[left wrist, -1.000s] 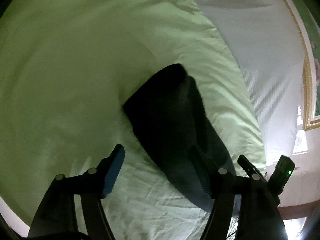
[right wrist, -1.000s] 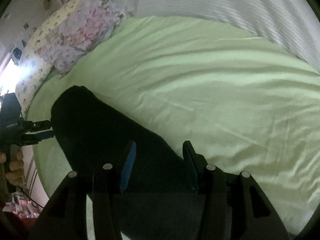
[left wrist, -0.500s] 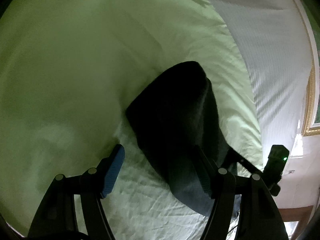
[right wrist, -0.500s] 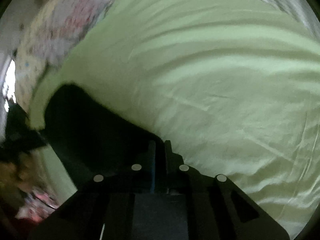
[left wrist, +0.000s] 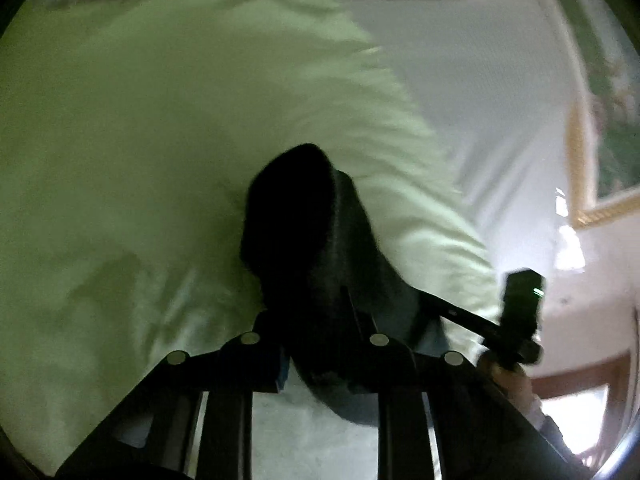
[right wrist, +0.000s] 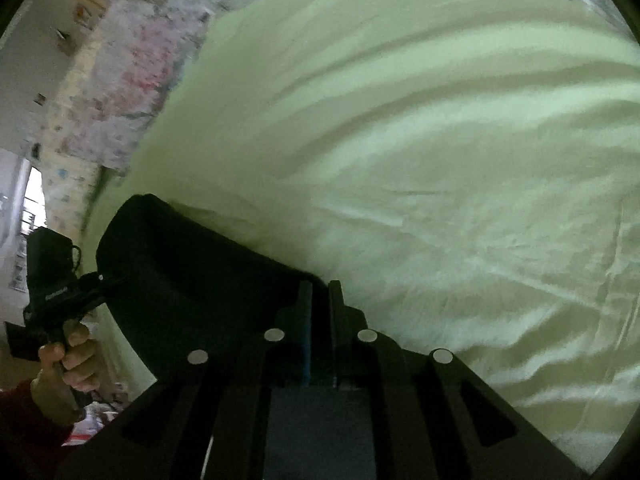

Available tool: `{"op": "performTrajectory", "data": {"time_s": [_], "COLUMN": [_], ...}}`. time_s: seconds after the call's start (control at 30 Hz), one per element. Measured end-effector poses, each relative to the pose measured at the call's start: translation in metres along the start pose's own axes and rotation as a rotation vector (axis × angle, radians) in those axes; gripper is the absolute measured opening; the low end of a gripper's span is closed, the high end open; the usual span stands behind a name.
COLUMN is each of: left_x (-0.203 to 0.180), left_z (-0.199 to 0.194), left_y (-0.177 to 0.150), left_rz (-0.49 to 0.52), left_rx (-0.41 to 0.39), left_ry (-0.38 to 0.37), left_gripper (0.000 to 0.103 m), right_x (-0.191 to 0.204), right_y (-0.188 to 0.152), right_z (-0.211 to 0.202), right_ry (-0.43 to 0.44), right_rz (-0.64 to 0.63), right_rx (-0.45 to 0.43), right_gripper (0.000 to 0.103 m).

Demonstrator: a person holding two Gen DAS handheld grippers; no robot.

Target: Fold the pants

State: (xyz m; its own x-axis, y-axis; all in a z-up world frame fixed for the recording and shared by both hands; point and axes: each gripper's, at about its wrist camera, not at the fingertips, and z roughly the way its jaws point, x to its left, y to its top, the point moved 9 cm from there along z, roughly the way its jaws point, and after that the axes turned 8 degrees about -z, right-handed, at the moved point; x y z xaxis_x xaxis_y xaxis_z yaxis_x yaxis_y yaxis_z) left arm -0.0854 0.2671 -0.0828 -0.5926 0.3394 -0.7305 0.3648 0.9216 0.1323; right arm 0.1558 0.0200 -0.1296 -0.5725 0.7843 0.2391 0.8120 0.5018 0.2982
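Black pants lie on green sheet at bed edge. Right claw clamped on pants; left claw closing on pants. Floral pillow beyond pants.

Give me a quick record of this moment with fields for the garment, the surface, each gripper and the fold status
garment: dark pants, bunched on the bed
surface: light green sheet
left gripper: jaws closing, pants fabric between them
right gripper: shut on the pants edge
other: floral pillow at the bed's far end
fold status: both ends gripped, fold not yet laid flat
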Motion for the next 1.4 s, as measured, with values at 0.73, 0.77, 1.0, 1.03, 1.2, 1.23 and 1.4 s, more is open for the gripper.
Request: {"op": "performTrajectory", "data": {"time_s": [0.73,0.77,1.0,1.03,1.2,1.23,1.4], "left_x": [0.036,0.038,0.026,0.018,-0.029,-0.040,-0.094], "left_z": [0.012,0.009,-0.037,-0.041,-0.031,-0.024,0.021], "left_y": [0.002,0.002,0.020,0.022,0.024,0.021,-0.011], "left_rz": [0.269,0.267,0.262,0.256,0.296,0.311,0.418], "left_rx": [0.011,0.010,-0.081,-0.092,-0.078,-0.064,0.058], "left_ry": [0.269,0.285,0.291,0.279,0.210,0.196,0.131], "left_gripper": [0.033,0.036,0.054,0.056,0.062,0.062,0.062], "right_x": [-0.008,-0.008,-0.005,-0.005,-0.012,-0.017,-0.041], "right_y": [0.020,0.019,-0.007,-0.016,-0.053,-0.066,-0.125], "right_z": [0.028,0.022,-0.043,-0.058,-0.101,-0.111,-0.146], "right_ry": [-0.363,-0.352,-0.298,-0.296,-0.318,-0.325,-0.389], "right_rz": [-0.022,-0.001,0.113,0.135,0.221,0.246,0.407], "right_rx": [-0.123,-0.137,-0.278,-0.313,-0.380,-0.396,-0.462], "right_gripper": [0.000,0.001,0.056,0.056,0.056,0.056,0.056]}}
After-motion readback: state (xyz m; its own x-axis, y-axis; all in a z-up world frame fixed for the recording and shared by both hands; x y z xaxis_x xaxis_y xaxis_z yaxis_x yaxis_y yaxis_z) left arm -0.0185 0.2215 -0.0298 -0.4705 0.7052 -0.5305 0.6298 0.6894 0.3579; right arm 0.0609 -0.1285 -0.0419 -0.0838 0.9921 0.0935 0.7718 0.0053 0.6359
